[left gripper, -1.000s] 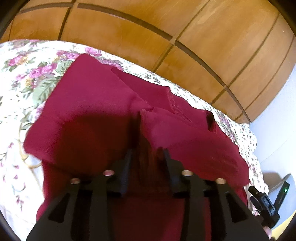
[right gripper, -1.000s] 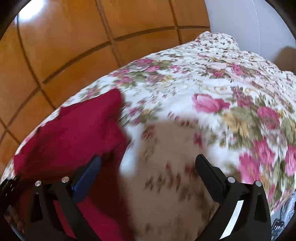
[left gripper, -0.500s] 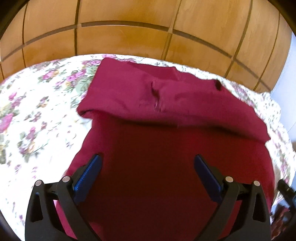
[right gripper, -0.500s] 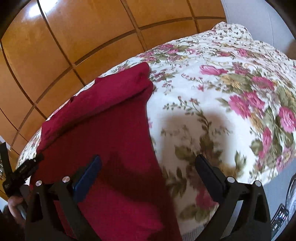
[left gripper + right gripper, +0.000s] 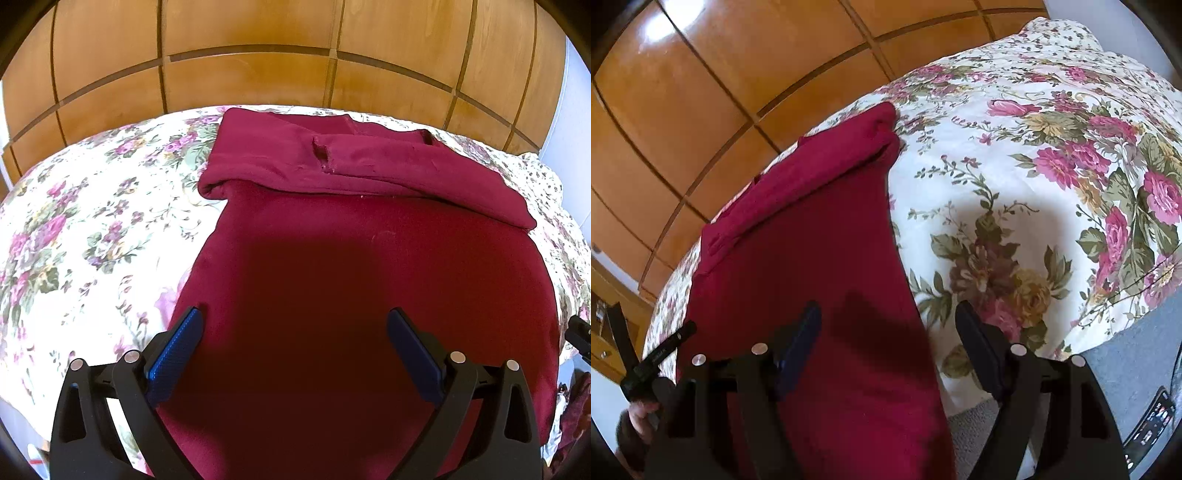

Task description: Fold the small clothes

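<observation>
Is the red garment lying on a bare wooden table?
No, the red garment lies spread on a floral bedspread.

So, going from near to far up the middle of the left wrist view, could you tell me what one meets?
The left tongs, open, then the flat part of the maroon garment, then its folded-over top band, then the floral bedspread, then the wooden panelled wall.

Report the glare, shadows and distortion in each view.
Left wrist: fisheye bends the wooden panels; a dark shadow falls on the red garment ahead of the left gripper. Right wrist: glare on the panels at top left; a shadow darkens the floral bedspread.
</observation>
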Action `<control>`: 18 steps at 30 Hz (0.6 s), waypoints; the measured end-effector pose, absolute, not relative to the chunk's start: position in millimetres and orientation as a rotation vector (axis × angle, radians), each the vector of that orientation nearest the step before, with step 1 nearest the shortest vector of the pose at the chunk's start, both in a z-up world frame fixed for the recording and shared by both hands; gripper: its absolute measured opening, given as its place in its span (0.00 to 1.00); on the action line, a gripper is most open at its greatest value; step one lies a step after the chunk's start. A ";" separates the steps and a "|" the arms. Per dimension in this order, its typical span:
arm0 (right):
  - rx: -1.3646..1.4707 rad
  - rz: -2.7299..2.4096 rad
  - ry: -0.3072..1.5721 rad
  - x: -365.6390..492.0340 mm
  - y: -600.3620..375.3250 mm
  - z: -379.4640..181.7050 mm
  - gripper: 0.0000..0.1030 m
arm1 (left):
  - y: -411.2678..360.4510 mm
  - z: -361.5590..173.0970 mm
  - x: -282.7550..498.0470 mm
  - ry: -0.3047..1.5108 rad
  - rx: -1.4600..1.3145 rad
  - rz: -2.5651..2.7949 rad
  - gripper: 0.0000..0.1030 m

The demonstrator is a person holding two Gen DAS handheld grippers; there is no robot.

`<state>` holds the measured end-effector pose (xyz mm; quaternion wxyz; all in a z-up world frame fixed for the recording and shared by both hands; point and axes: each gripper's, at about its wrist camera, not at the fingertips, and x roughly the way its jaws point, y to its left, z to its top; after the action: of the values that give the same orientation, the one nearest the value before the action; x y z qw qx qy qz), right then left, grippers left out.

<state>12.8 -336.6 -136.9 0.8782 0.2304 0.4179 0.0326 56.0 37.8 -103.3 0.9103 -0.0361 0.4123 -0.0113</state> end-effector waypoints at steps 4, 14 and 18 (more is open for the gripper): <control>0.465 0.083 0.900 2.0 -339.2 -139.7 0.73 | 42.5 -102.3 45.8 0.850 -0.070 -0.011 0.96; 0.560 0.135 0.946 -29.0 -360.6 -146.6 0.79 | 110.3 -105.2 5.7 0.875 -0.247 -0.016 0.96; 0.606 0.164 0.981 -42.2 -365.6 -159.3 0.81 | 127.1 -107.2 -12.5 0.901 -0.289 -0.060 0.85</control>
<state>-42.2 -365.6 -159.3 0.8351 0.2859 0.4634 0.0775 -12.5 127.1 -107.2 0.8897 -0.1390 0.4340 -0.0287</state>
